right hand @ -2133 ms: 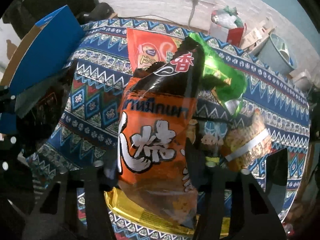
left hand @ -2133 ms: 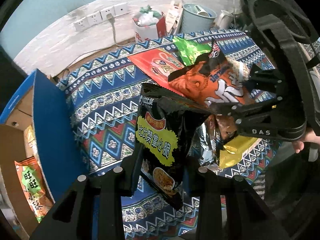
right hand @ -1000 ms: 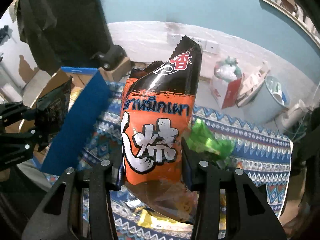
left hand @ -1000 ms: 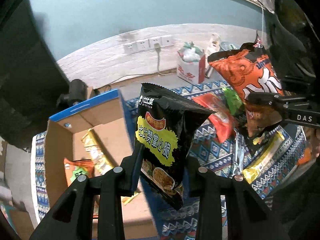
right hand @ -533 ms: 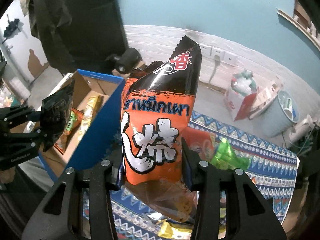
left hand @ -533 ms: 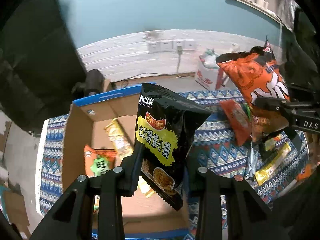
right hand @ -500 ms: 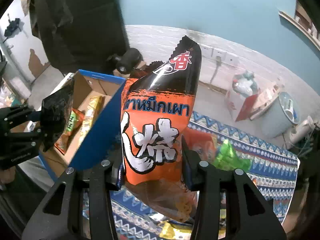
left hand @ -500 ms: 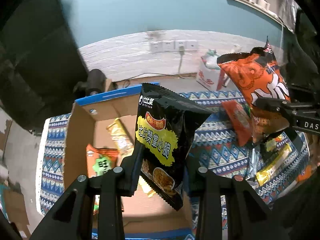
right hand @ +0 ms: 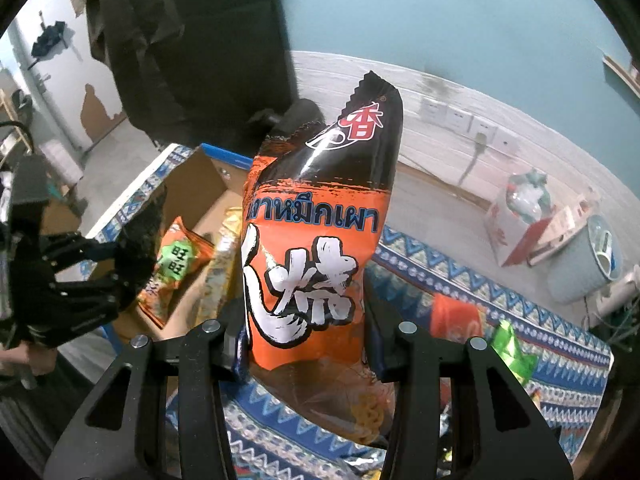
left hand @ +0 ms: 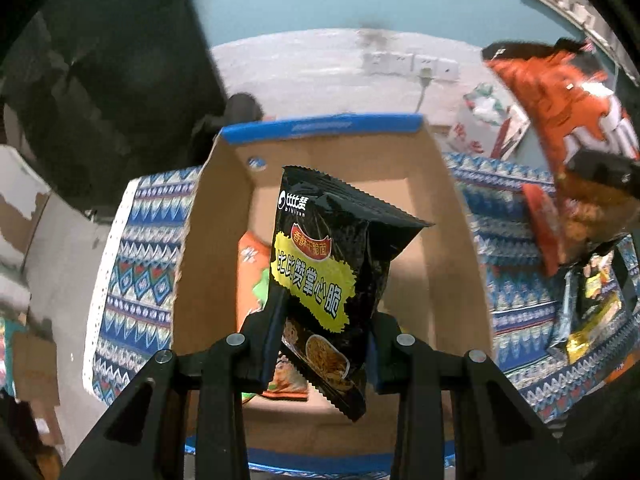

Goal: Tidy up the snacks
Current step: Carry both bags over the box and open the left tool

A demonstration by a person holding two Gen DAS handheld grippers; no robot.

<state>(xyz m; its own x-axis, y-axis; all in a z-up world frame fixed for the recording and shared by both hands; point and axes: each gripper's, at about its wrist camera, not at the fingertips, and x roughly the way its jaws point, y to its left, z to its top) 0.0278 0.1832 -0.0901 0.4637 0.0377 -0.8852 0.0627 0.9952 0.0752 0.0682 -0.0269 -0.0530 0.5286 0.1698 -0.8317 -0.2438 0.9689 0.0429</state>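
Note:
My left gripper (left hand: 324,340) is shut on a black snack bag (left hand: 328,280) with a yellow label, held upright over the open cardboard box (left hand: 452,240) with blue rims. Inside the box lies an orange and green packet (left hand: 252,276). My right gripper (right hand: 306,344) is shut on a tall orange and black snack bag (right hand: 316,248), hanging above the patterned cloth to the right of the box (right hand: 192,184). In the right wrist view the left gripper (right hand: 100,272) and its black bag show at the far left. The orange bag (left hand: 560,104) shows at the upper right of the left wrist view.
Loose snacks lie on the blue patterned cloth (left hand: 516,208): a red packet (right hand: 456,316), a green packet (right hand: 512,348) and a yellow bar (left hand: 592,332). A pale bin (right hand: 588,260), a white and red carton (right hand: 516,220) and wall sockets (left hand: 412,66) stand beyond. Dark clothing (right hand: 200,40) hangs behind the box.
Both grippers have carried their bags toward the box. The left gripper's black bag now hangs over the box interior, and the box fills more of its view. The right gripper has come nearer the box.

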